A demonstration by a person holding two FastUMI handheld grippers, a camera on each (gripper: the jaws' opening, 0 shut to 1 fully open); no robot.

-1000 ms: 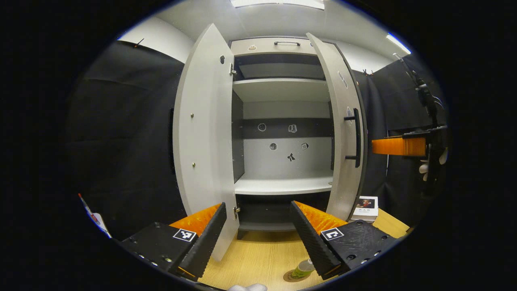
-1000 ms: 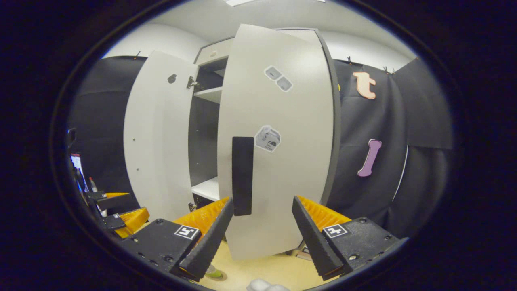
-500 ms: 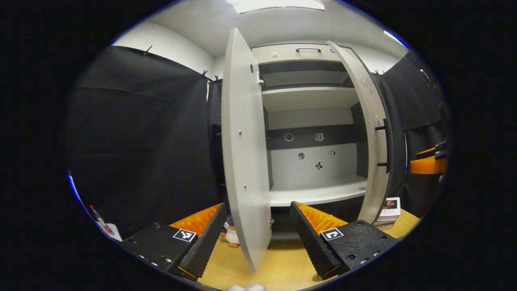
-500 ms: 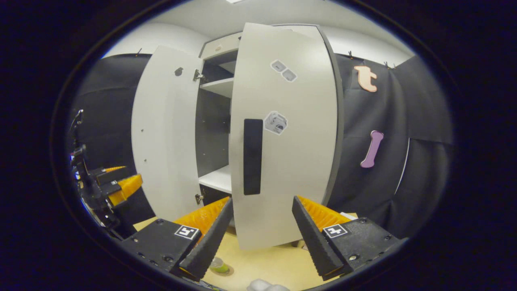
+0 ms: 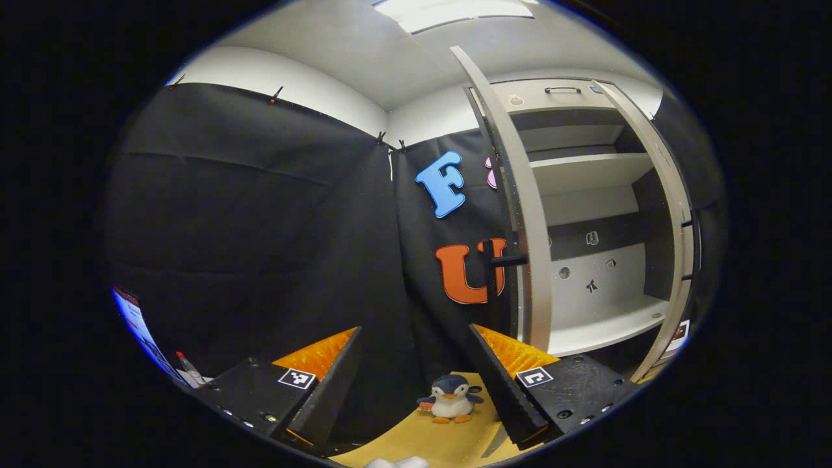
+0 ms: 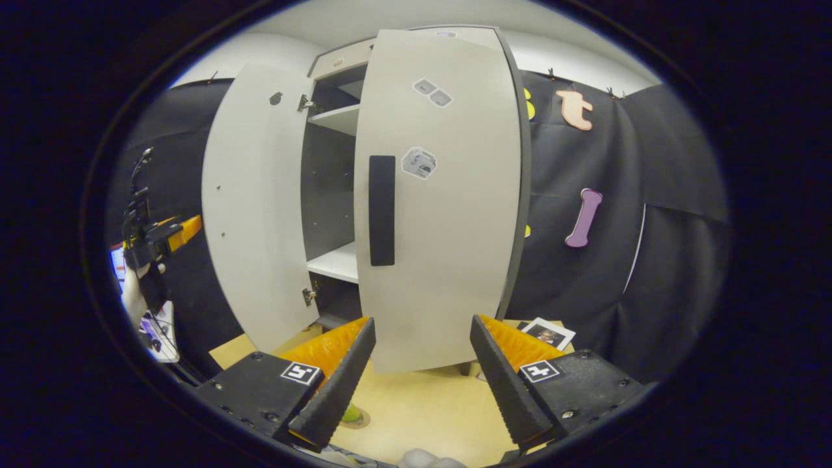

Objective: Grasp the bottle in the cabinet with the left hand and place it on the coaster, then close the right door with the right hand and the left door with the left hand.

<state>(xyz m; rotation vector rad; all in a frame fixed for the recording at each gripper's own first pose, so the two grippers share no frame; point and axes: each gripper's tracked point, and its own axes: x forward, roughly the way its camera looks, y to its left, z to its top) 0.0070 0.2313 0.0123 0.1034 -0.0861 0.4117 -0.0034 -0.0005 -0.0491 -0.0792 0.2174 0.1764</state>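
Note:
In the right gripper view the cabinet's right door (image 6: 448, 214) stands half open in front of me, its black handle (image 6: 381, 209) above my open right gripper (image 6: 419, 383). The left door (image 6: 253, 208) is swung wide, showing its inner face. A bit of the green bottle (image 6: 351, 412) on its coaster (image 6: 361, 420) peeks out beside my left finger. My left gripper (image 6: 170, 233) is held by a hand out beyond the left door. In the left gripper view the open left gripper (image 5: 416, 387) faces the left door (image 5: 530, 234) edge-on, near its handle (image 5: 502, 260). The shelves (image 5: 604, 328) are bare.
A small penguin toy (image 5: 452, 400) sits on the wooden table (image 5: 448, 442) between the left gripper's fingers. A booklet (image 6: 549, 333) lies on the table by the cabinet's right side. Black cloth walls close in on both sides of the cabinet.
The left gripper has swung leftward from facing the cabinet's inside to the outer side of the left door. The right gripper has drifted a little; the right door stays half open.

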